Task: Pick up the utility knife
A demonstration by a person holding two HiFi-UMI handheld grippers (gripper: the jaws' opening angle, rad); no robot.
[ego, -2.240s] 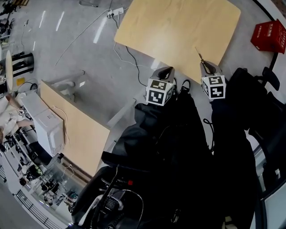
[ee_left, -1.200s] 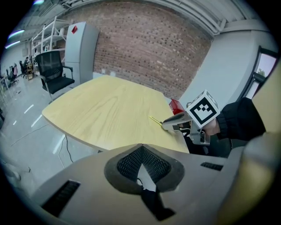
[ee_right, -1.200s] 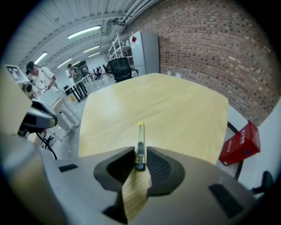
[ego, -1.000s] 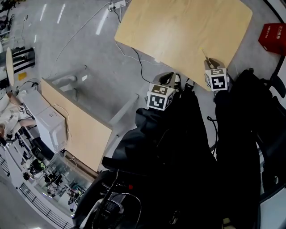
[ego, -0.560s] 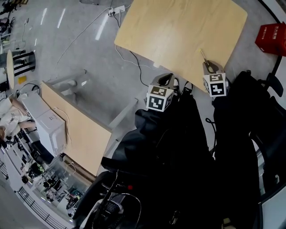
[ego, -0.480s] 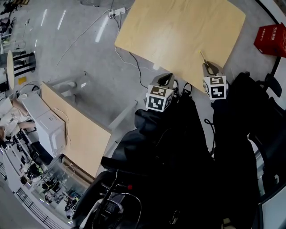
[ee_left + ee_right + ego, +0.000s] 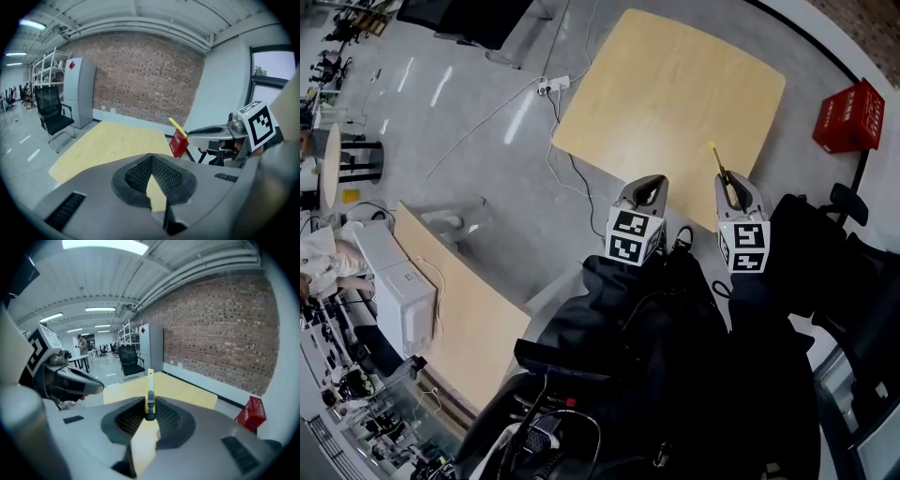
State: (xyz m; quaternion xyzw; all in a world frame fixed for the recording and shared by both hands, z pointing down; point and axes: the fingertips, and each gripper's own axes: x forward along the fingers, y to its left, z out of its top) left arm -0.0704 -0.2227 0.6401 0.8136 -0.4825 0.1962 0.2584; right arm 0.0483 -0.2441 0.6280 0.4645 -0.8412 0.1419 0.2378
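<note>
Right gripper (image 7: 733, 187) has its jaws clamped on the utility knife (image 7: 149, 394) - a slim, flat yellow body with a dark slider, set edge-on between the black ribbed pads. The yellow end pokes out well past the jaw tips. In the head view the knife shows as a thin yellow sliver over the near edge of the counter (image 7: 666, 84), carried in the gripper and not lying on the wood.

Left gripper (image 7: 645, 185) sits just beside the right one and level with it. Its jaws are drawn together with nothing between them - only a narrow wedge of counter shows through the V-shaped notch in the ribbed pads. Grey moulded plastic bodies, each with a white cube of black square markers.

The counter is pale, smooth wood grain, square with rounded corners and a bare top. A red plastic crate (image 7: 848, 114) with white print stands on the grey polished floor off the counter's far right corner. A second pale wood tabletop (image 7: 469, 291) is at the left, well apart. A brick wall (image 7: 140, 79), a tall grey cabinet (image 7: 77, 93) and a black mesh office chair (image 7: 52, 117) are behind. Black sleeves (image 7: 675, 356) fill the lower frame.
</note>
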